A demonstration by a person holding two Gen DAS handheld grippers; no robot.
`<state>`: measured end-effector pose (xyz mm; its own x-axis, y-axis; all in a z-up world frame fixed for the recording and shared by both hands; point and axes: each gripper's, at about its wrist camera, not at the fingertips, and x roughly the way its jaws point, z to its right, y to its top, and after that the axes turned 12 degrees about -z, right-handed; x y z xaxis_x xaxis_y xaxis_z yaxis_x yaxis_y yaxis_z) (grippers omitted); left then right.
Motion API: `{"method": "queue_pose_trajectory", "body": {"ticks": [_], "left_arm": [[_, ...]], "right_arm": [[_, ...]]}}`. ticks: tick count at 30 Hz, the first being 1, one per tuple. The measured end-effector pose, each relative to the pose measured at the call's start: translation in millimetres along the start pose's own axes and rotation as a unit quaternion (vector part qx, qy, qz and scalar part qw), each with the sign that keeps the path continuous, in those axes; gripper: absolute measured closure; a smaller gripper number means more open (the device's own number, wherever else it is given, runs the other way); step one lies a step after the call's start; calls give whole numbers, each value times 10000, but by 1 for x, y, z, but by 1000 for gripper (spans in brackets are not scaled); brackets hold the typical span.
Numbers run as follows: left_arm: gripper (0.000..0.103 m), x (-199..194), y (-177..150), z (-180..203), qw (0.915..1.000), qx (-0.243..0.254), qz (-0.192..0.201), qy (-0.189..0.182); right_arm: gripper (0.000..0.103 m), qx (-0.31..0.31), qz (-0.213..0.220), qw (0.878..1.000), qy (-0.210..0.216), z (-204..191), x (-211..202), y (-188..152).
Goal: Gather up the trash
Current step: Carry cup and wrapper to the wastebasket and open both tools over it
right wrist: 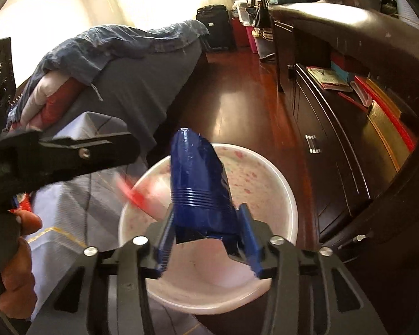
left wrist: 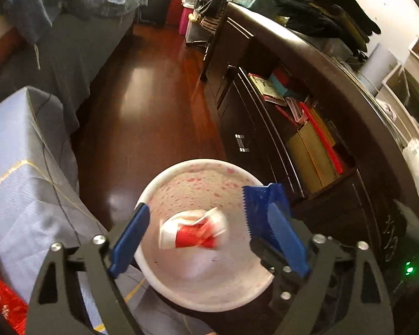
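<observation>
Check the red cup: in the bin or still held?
Not held. The crushed red cup sits blurred between the left gripper's wide-open jaws, touching neither, over the white bin. Landed or still falling: cannot tell.

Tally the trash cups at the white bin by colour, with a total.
Red cup, crushed and blurred, over the white bin: 1
Blue cup, crushed, between the right gripper fingers: 1
Total: 2
</observation>
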<state>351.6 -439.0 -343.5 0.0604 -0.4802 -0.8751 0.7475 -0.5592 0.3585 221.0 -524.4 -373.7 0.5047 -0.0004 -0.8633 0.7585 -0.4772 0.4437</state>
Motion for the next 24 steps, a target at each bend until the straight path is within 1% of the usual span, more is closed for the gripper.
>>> {"method": "queue_pose_trajectory", "body": {"ticks": [4, 6, 12, 16, 18, 19, 21, 24], "left_arm": [[8, -6, -2, -6, 9999, -74, 100, -44], [8, -12, -3, -9, 9998, -98, 161, -18], [8, -40, -9, -16, 9990, -209, 389, 103], [7, -67, -19, -19, 9969, -243, 625, 406], [7, -83, -27, -22, 9949, -290, 741, 618], [6, -93, -34, -24, 9932, -315, 833, 750], [4, -114, -49, -30, 9879, -391, 1049, 1069], [4, -138, -69, -39, 9786, -534, 1215, 1572]], "right_arm": [[44, 12, 26, 10000, -84, 1, 1, -1], [39, 10, 77, 9999, -125, 1, 0, -1], [34, -45, 96, 9998, -168, -6, -4, 3], [32, -156, 132, 9993, -300, -20, -15, 2], [27, -221, 169, 9989, -367, -29, -25, 1], [26, -277, 216, 9985, -414, -36, -33, -2], [18, -422, 350, 9975, -438, -54, -52, -7], [12, -623, 451, 9966, -296, -80, -73, -15]]}}
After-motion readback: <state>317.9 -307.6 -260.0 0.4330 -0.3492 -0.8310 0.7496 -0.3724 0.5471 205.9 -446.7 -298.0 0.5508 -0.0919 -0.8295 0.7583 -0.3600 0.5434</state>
